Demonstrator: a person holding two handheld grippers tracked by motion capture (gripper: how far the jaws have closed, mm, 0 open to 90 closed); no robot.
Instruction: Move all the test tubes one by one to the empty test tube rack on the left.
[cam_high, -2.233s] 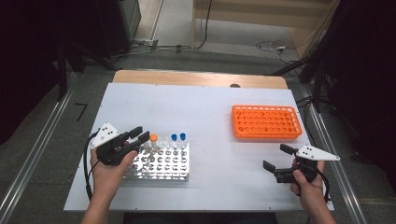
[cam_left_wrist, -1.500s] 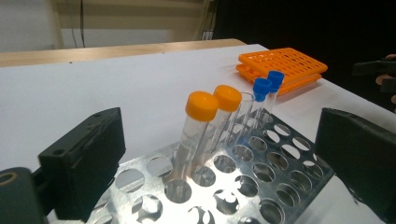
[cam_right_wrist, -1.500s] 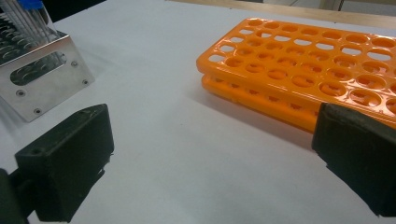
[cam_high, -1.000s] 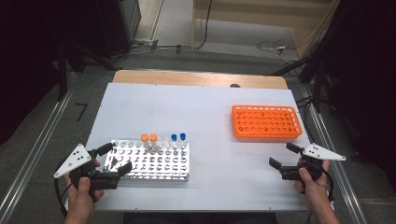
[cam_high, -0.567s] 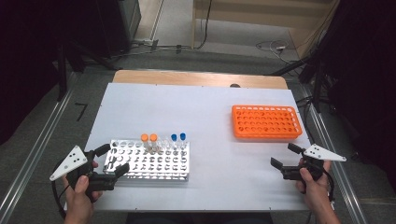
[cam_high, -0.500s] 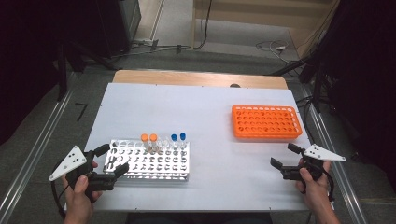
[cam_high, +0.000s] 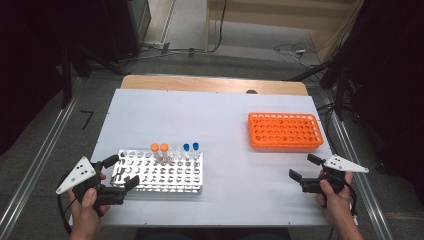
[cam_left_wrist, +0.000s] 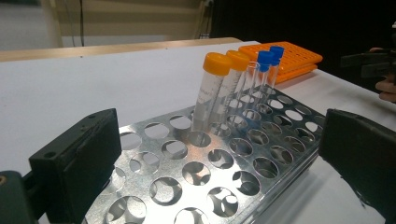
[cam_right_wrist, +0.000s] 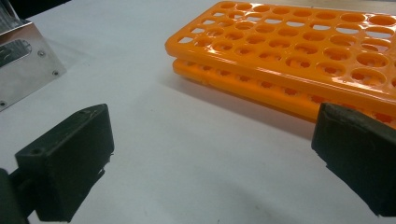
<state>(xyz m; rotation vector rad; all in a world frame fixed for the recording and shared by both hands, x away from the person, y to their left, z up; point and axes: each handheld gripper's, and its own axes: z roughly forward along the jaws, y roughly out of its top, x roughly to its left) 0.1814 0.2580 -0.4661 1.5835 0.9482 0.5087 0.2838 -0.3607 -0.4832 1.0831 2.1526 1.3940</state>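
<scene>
A metal tube rack (cam_high: 160, 177) lies at the front left of the white table (cam_high: 220, 115). In its back row stand two orange-capped tubes (cam_high: 159, 148) and two blue-capped tubes (cam_high: 190, 147). My left gripper (cam_high: 122, 171) is open at the rack's left end, its jaws either side of that corner. In the left gripper view its jaws (cam_left_wrist: 217, 168) frame the rack (cam_left_wrist: 261, 163) and the orange-capped tubes (cam_left_wrist: 210, 93). An empty orange rack (cam_high: 285, 131) lies at the right. My right gripper (cam_high: 303, 167) is open and empty in front of it, facing the orange rack (cam_right_wrist: 299, 51).
A wooden strip (cam_high: 210, 84) runs along the table's far edge. Metal rails (cam_high: 35, 165) and dark floor flank the table. The metal rack's end plate (cam_right_wrist: 23, 65) shows at the left of the right gripper view.
My left gripper has pulled back from over the metal rack to its front left corner. The right gripper has drifted slightly to the right. The tubes have not moved.
</scene>
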